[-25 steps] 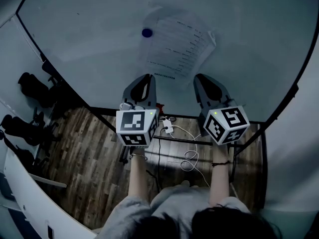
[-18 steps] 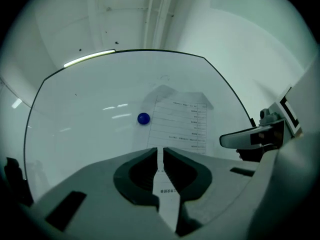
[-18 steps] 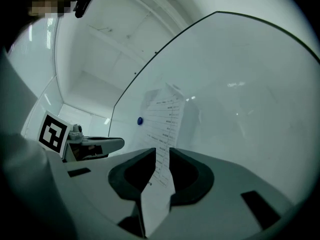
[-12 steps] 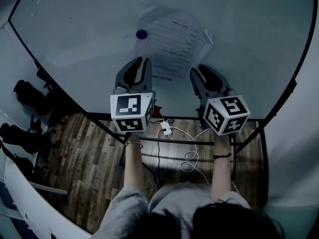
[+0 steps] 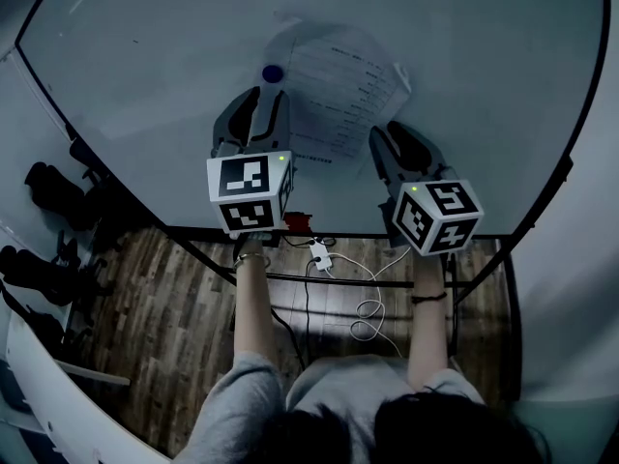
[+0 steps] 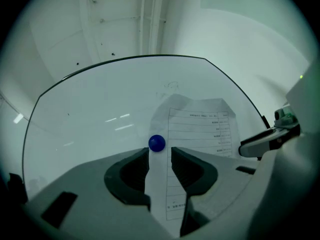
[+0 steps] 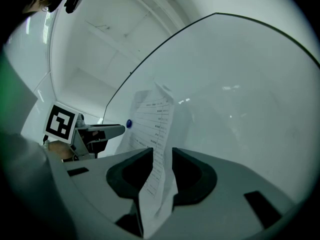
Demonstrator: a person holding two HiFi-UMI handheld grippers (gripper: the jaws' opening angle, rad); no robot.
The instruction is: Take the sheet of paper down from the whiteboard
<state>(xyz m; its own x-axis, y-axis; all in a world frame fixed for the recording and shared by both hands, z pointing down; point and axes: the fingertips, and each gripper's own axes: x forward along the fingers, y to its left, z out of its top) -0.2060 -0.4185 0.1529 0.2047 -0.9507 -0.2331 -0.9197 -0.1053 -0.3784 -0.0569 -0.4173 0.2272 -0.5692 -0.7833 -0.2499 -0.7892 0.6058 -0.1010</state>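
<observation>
A printed sheet of paper [image 5: 334,90] hangs on the whiteboard [image 5: 145,66], pinned at its upper left by a round blue magnet [image 5: 273,72]. My left gripper [image 5: 259,102] sits just below the magnet [image 6: 157,143]. Its jaws are opening, with only the flat sheet [image 6: 200,129] behind the gap. My right gripper [image 5: 392,135] is at the sheet's lower right. Its jaws [image 7: 162,154] are opening too, and a loose fold of the sheet [image 7: 152,129] hangs between them without being pinched. The left gripper [image 7: 117,129] shows in the right gripper view beside the magnet [image 7: 129,124].
The whiteboard stands on a black frame [image 5: 338,274] over a wooden floor. A white power strip [image 5: 324,251] and cables lie below it. Black chairs [image 5: 53,177] stand at the left. A white wall rises behind the board [image 6: 125,29].
My left gripper has climbed the board from beside the sheet's bottom edge to just under the blue magnet. The right gripper has barely moved.
</observation>
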